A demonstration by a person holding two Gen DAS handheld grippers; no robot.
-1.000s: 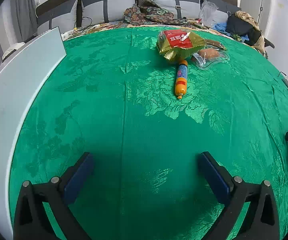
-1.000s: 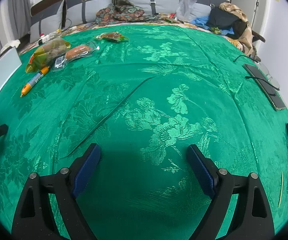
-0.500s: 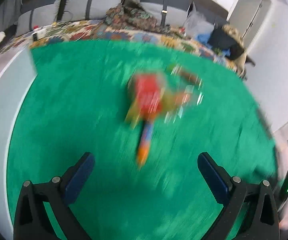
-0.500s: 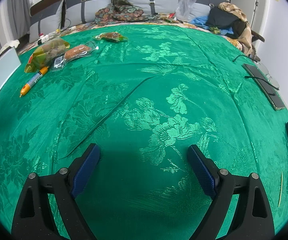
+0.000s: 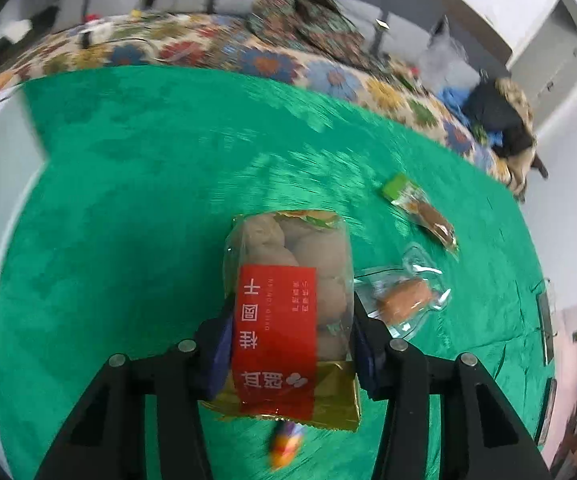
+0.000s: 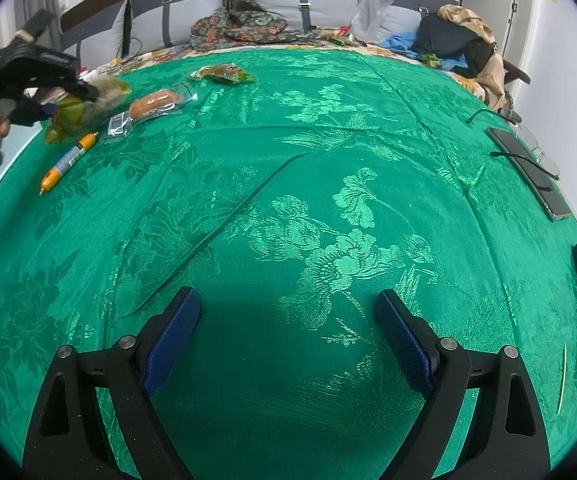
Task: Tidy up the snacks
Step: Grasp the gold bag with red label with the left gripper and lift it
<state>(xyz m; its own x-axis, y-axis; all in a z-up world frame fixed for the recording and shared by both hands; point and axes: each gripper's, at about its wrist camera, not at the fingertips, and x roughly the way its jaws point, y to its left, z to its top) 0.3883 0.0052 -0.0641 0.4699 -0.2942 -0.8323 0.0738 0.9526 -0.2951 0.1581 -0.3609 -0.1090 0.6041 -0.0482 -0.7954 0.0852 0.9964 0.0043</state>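
A: Left gripper (image 5: 288, 344) — what did it have?

B: Jaws were closed onto the bag of brown snacks (image 5: 288, 300), blue pads pressed to both sides of it, red label facing up. From the right wrist view the bag looked blurred; whether it was clear of the green cloth (image 6: 328, 160) I could not tell.

A: Other snacks?

B: The orange sausage stick (image 6: 68, 158) lay on the cloth just below the bag. The wrapped bun (image 5: 404, 300) sat just right of the bag, in clear plastic. Further back, apart from both, lay a green-ended packet (image 5: 420, 210).

A: Right gripper (image 6: 288, 340)?

B: Jaws were wide apart, nothing between them, over bare cloth near the front edge, well away from the snacks.

A: Anything else noted?

B: A dark phone (image 6: 530, 172) lay at the cloth's right edge.
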